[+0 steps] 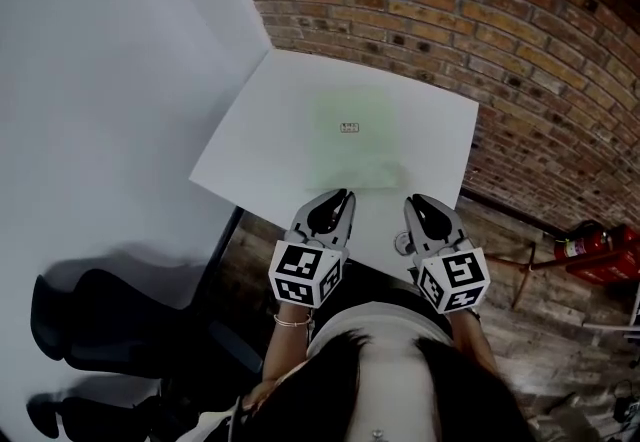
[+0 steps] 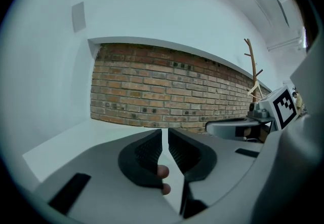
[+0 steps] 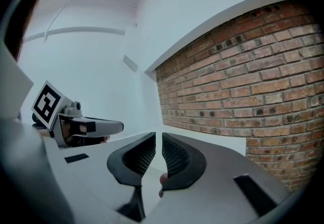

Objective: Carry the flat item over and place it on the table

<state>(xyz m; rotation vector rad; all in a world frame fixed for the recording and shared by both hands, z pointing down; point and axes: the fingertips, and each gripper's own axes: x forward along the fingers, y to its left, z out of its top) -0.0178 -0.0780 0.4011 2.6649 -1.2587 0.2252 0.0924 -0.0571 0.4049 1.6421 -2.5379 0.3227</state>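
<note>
- Claws: left claw (image 1: pixel 343 194) & right claw (image 1: pixel 413 199) are both closed to a thin slit. Each gripper view shows only white tabletop through the slit, w/ nothing pinched, so both read as empty.
- Both sit side by side at the near edge of the table (image 1: pixel 250 145), pointing across it toward the brick wall (image 1: pixel 450 20) and only slightly down. The person's fingertips (image 2: pixel 163 171) show under the left jaws.
- Flat item (image 1: pixel 355 135): a pale green, near see-through sheet w/ a small label (image 1: pixel 349 128) mid-face. It lies flat on the white top, roughly centred, its near edge just beside both claw tips. Can't tell from the head view if the tips touch it. It can't be made out in either gripper view.
- Task status, my guess: the item is on the table and the claws hold nothing, so either the placing is done or a pick hasn't begun. Can't say which.
- Handling, judged by looks: v. thin, so prob. light and floppy, sagging if held at one point. The film-like surface may be slippery, and it could crease or tear if yanked.
- Where to grab: the near edge, one claw toward each near corner, so it hangs evenly between them.
- It lies flush, so there's no lip to get a jaw under. It prob. needs sliding until its edge overhangs the table, then a pinch from the side.
- Risk: a jaw skids over the sheet and closes on air, or bunches it up.
</note>
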